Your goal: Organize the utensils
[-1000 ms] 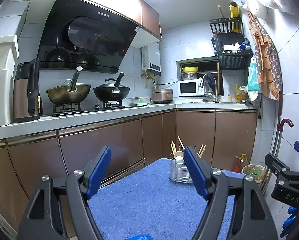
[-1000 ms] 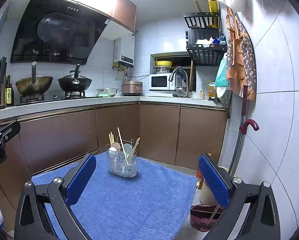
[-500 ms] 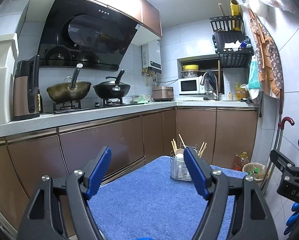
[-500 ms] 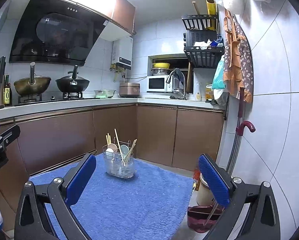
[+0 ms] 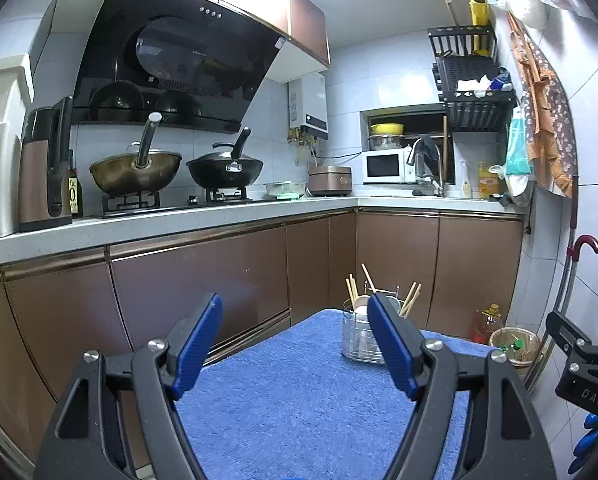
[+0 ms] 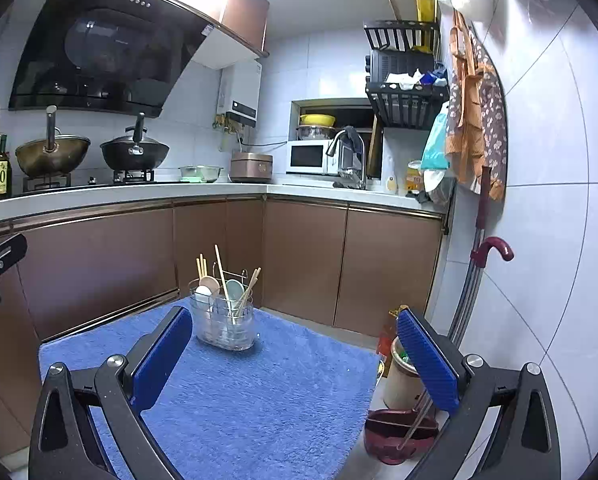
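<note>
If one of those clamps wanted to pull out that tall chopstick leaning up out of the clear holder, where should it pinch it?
Probably the bare upper end of the tallest chopstick, coming from above. It leans up and left, standing clear of the spoons and the holder rim, so open fingers could close around it. The right gripper is open and faces it.

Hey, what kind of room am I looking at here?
Almost certainly a small home kitchen: two woks on a gas stove under a range hood, a microwave beside the sink tap, and brown cabinets below the counter.
</note>
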Action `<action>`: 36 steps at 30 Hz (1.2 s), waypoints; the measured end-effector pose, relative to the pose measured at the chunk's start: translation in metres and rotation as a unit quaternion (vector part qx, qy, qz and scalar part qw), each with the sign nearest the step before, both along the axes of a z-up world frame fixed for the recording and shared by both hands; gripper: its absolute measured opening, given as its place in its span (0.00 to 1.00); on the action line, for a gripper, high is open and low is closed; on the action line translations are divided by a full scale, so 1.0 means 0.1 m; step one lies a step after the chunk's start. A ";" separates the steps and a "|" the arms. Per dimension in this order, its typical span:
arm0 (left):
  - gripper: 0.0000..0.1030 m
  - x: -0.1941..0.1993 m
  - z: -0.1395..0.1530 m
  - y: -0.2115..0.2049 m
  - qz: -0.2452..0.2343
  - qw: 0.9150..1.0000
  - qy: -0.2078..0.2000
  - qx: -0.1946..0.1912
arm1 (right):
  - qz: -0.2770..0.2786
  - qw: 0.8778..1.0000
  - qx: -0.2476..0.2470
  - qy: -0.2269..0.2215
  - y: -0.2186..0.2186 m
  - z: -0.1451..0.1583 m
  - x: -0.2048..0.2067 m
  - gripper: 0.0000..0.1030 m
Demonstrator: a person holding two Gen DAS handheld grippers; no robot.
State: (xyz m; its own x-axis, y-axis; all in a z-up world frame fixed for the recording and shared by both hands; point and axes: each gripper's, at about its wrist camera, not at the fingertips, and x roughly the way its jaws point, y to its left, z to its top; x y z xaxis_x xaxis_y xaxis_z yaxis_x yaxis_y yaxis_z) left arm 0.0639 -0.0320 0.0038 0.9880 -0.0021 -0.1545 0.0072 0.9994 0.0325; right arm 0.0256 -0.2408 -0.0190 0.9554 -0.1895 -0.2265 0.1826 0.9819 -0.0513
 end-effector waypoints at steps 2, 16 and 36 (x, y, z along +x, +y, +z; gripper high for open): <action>0.71 0.05 -0.02 -0.02 0.001 1.000 0.004 0.001 | 0.000 1.000 0.004 0.006 -0.04 -0.03 0.07 1.00; 0.71 0.37 -0.17 -0.13 0.003 0.999 0.031 0.007 | -0.008 1.000 0.012 0.027 -0.25 -0.18 0.44 1.00; 0.71 0.43 -0.21 -0.18 0.000 0.999 0.041 0.013 | -0.014 0.999 0.015 0.040 -0.34 -0.25 0.49 1.00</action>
State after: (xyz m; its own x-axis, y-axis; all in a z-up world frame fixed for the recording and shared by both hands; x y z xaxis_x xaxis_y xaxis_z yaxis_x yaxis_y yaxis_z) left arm 0.1065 -0.0496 -0.0175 0.9721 0.0031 -0.2345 0.0109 0.9982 0.0585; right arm 0.0750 -0.2748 -0.0442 0.9287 -0.2082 -0.3070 0.2066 0.9777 -0.0382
